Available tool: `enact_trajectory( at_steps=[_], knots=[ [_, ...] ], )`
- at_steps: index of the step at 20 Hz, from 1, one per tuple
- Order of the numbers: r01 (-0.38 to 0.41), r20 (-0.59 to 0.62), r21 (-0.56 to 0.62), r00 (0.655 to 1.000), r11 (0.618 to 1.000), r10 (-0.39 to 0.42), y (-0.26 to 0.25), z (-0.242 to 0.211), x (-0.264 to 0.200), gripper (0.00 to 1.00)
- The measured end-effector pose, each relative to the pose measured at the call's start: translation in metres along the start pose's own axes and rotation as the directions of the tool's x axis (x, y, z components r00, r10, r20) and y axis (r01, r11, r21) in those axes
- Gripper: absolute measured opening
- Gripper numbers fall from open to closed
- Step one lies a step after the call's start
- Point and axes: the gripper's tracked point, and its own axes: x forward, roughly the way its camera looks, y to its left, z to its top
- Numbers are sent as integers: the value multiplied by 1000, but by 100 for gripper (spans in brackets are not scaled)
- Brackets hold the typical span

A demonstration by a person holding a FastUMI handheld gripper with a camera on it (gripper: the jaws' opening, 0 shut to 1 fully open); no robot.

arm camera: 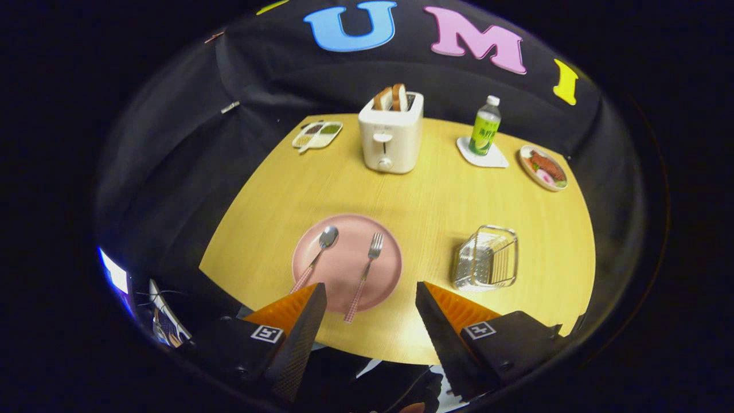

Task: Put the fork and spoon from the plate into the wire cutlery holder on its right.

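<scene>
The gripper (371,295) hangs wide open above the near edge of the tabletop (436,206), holding nothing. Between and just ahead of its fingers sits the pink plate (344,269), carrying the spoon (318,252) on its left and the fork (367,267) on its right, apart from each other. The wire cutlery holder (486,257) stands to the plate's right. Farther back stand a toaster (391,135) and a bottle (485,126).
</scene>
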Motion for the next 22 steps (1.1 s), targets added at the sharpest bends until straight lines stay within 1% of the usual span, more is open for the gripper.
enact_trajectory(
  at_steps=[2,3,5,8,9,11,14,16,19,21,22],
  knots=[
    [-15,-62,-2,998,1000,14,5,-13,20,98],
    [-19,-80,6,997,1000,20,8,-18,31,94],
    [-24,-111,12,993,1000,26,14,-23,50,89],
    [-21,-174,19,984,1000,24,20,-36,76,89],
    [-18,-195,25,981,1000,23,21,-41,84,87],
    [3,-232,38,973,999,6,20,-51,98,75],
    [42,-259,64,966,997,-24,14,-56,116,77],
    [60,-273,94,962,994,-32,14,-58,126,65],
    [100,-296,91,953,991,-69,6,-61,132,39],
    [112,-301,119,951,987,-71,1,-61,133,22],
    [103,-300,142,952,985,-56,3,-60,132,18]
  ],
)
